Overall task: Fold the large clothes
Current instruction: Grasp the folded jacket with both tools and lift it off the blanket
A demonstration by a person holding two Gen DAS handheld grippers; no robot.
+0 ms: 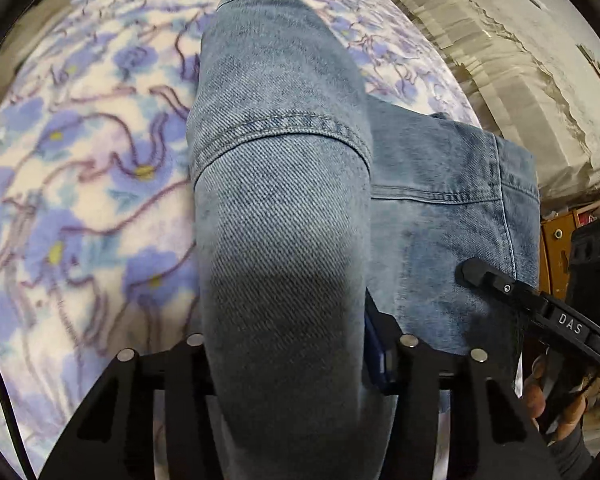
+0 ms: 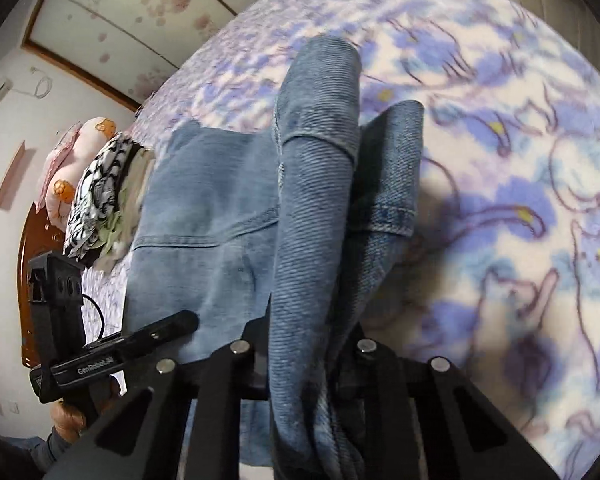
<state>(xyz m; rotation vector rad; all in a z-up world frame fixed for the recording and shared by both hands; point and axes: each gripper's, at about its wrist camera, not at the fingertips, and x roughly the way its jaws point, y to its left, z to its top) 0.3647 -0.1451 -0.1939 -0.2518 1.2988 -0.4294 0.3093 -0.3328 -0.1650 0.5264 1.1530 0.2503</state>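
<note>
1. A big faded blue denim garment [image 1: 284, 184] with stitched seams lies on a soft blanket with blue and purple flowers [image 1: 80, 168].
2. One thick fold of it hangs up between the fingers of the left gripper [image 1: 288, 360], and the jaws pinch that fold.
3. The right gripper [image 2: 304, 364] also has a bunch of the same denim [image 2: 312, 200] between its fingers, and its jaws are narrow and squeeze the cloth.
4. The rest of the denim lies flat on the blanket between the two grippers.
5. Near the far edge sits a black and white patterned cloth bundle [image 2: 98, 196] beside a pink pillow with orange pictures [image 2: 72, 160].
6. A hand [image 1: 556, 408] holds the right gripper's handle.
</note>
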